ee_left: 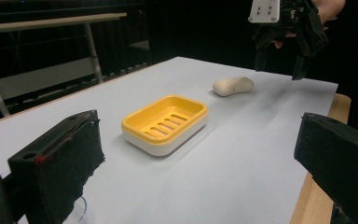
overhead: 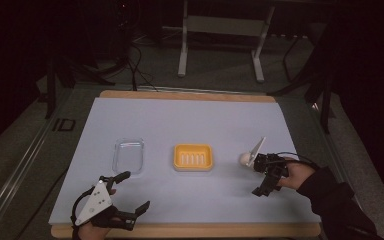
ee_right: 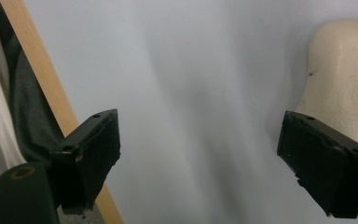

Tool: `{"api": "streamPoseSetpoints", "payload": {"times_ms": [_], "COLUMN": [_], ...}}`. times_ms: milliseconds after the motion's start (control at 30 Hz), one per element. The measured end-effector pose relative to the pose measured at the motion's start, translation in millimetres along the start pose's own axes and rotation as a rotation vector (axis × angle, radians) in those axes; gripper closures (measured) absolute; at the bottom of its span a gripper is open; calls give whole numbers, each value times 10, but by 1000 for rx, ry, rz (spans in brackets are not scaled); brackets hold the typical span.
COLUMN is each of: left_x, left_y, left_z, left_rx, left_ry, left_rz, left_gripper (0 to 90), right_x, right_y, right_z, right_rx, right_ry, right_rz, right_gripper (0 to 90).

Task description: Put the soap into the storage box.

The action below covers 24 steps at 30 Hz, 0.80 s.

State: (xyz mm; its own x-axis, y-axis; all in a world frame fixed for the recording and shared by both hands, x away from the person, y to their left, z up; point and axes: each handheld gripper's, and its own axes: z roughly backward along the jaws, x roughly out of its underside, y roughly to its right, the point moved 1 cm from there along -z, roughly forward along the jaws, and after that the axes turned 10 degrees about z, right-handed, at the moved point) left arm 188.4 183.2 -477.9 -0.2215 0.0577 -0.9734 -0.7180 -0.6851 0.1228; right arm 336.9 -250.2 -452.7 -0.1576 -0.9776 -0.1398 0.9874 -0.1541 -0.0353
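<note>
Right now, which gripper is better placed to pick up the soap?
Right. The right gripper hangs open just beside the soap, whose end shows past one jaw in its own view. The left gripper is open too, but beyond the yellow dish.

Clear lid (overhead: 129,155) (left of centre), grey frame (overhead: 220,30) behind; wooden tabletop (overhead: 190,95)

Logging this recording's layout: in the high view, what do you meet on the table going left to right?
Left claw → clear plastic lid → yellow soap dish → bar of soap → right claw.
</note>
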Motion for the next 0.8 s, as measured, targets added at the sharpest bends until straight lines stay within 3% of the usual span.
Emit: {"api": "streamPoseSetpoints", "payload": {"times_ms": [233, 367, 500, 700, 800], "left_x": [2, 3, 5, 5, 6], "left_y": [-4, -3, -6, -9, -9], "left_z": [-2, -5, -8, -8, -9], "left_rx": [3, 5, 6, 5, 6], "left_ry": [-1, -4, -5, -5, -5], "left_rz": [4, 5, 7, 7, 8], "left_gripper": [11, 12, 11, 11, 11], "right_x": [19, 33, 41, 38, 35], "right_y": [141, 209, 260, 388, 446], "right_z": [-2, -7, -24, -3, 12], "right_rx": [-3, 27, 87, 67, 88], "right_ry": [31, 46, 49, 97, 121], "right_rz": [-22, -26, -10, -49, -43], "right_gripper": [130, 132, 132, 177, 188]}}
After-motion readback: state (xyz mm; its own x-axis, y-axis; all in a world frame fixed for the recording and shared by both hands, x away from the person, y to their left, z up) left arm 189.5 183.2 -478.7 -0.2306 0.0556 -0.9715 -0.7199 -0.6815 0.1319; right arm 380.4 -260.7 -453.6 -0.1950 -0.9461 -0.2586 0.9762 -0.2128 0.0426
